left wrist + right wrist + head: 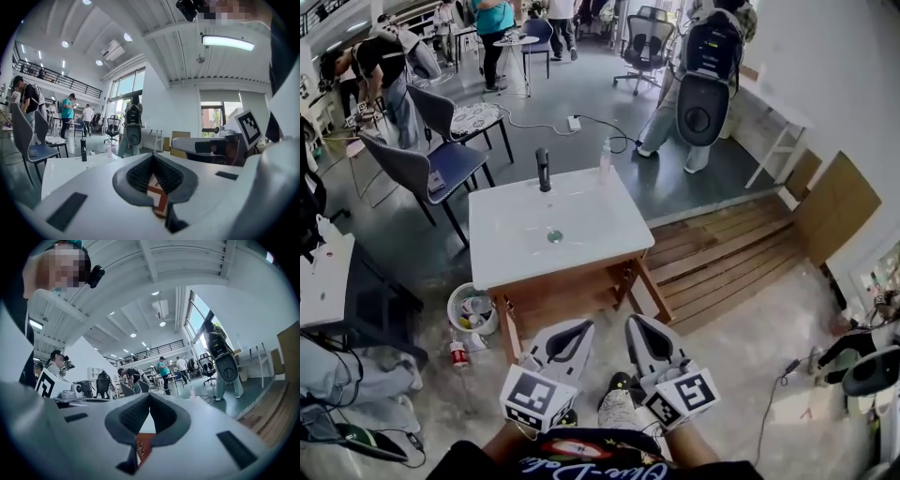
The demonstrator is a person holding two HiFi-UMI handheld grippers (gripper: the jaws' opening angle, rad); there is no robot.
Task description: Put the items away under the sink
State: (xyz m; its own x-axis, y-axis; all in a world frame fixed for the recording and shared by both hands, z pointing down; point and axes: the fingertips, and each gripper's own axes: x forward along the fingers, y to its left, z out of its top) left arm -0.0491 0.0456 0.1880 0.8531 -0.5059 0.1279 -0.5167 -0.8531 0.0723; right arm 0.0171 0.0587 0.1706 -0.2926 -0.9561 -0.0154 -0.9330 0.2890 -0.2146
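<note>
The left claw (pixel 581 328) and right claw (pixel 635 323) are each pressed together, empty, before the sink bench (pixel 516 239). A clear bottle (pixel 605 161) stands at its back edge; a basket (pixel 453 302) sits on the floor beside it.

Glossy grey floor (pixel 581 89), wooden decking (pixel 722 258), blue chairs (pixel 441 164), tall windows (pixel 124 86), ceiling strip light (pixel 228 42)

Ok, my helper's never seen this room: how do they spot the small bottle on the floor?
Find the white-topped wooden sink cabinet in the room's middle. On the floor at its left front corner sits a round white basket; the bottle stands just in front of it, alone there with a red label.
</note>
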